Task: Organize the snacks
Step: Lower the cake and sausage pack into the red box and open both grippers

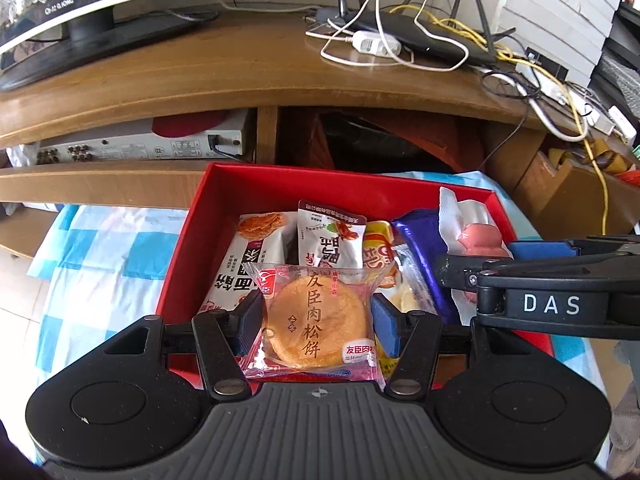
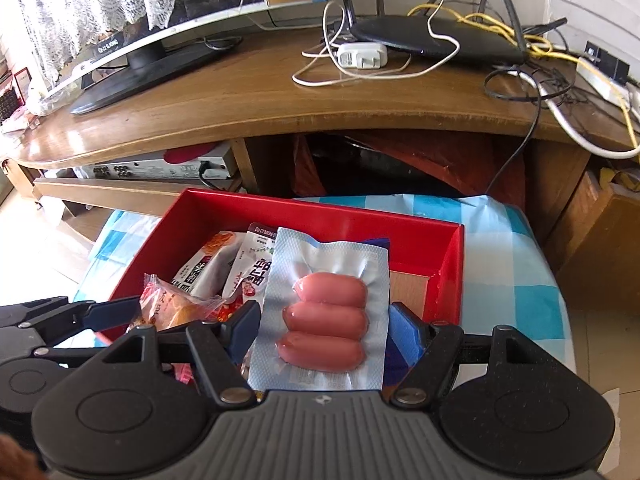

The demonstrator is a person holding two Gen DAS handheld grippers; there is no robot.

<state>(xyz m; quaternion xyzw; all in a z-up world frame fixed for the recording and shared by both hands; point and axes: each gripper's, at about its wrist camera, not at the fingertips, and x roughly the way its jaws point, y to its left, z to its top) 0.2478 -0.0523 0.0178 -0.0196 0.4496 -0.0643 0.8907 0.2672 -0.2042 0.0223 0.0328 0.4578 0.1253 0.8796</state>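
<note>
Now the left hand-held gripper [image 1: 316, 322] grips a meat-floss cake [image 1: 318, 320] and the right hand-held gripper [image 2: 324, 330] a sausage pack [image 2: 326, 320] over the red box [image 2: 416, 236]; next, probably, each must be lowered into free space.

Wooden desk [image 2: 248, 92]: black router [image 2: 436, 38], white charger [image 2: 360, 55]; receiver, perhaps amplifier [image 1: 140, 148], on shelf beneath.

The box [image 1: 200, 216] sits on a cloth-covered surface [image 1: 100, 264] in front of the desk [image 1: 240, 68]. Inside it, snack packets [image 1: 248, 256] lie toward its left; its right end looks bare, though that corner is partly hidden. The round cake packet [image 1: 318, 320] is above the box's near-left part, the sausage pack [image 2: 324, 316] to its right. On the desk, a monitor [image 2: 132, 40] stands left and a router [image 2: 436, 40] right.
</note>
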